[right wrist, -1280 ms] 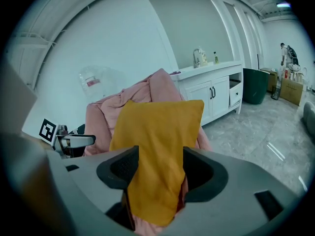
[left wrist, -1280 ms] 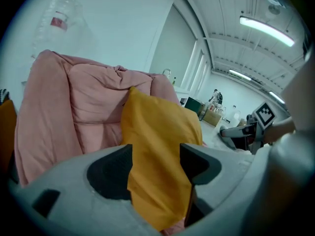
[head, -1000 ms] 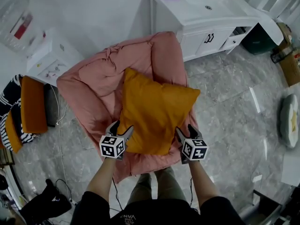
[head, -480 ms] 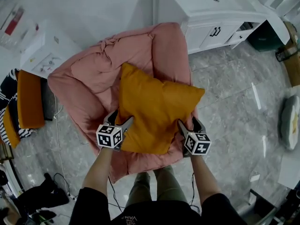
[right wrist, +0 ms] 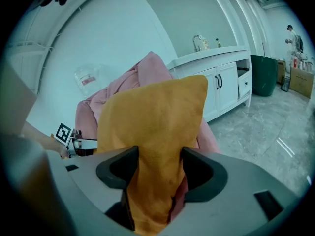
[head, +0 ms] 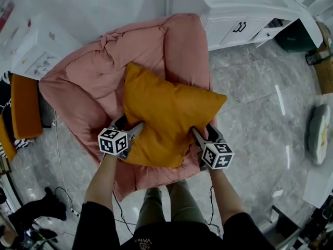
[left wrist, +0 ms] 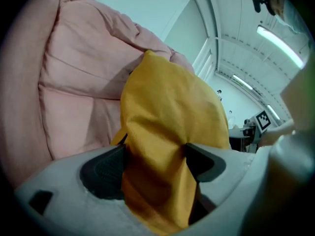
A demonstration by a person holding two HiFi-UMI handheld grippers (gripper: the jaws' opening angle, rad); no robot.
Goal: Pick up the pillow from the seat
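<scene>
Both wide: left gripper (head: 131,125) jaws just opened further, right gripper (head: 203,130) jaws just closing slightly. Each straddles a lower corner of the orange pillow (head: 166,113), which lies on the pink seat (head: 88,77); white cabinet (head: 244,14) behind.

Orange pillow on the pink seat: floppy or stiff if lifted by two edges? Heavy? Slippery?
Likely floppy: the pillow is creased and bends to follow the pink seat, so its middle will probably sag when lifted by the edges. Probably light for its size, since it looks puffy and loosely filled. The matte cloth cover suggests it won't be slippery.
</scene>
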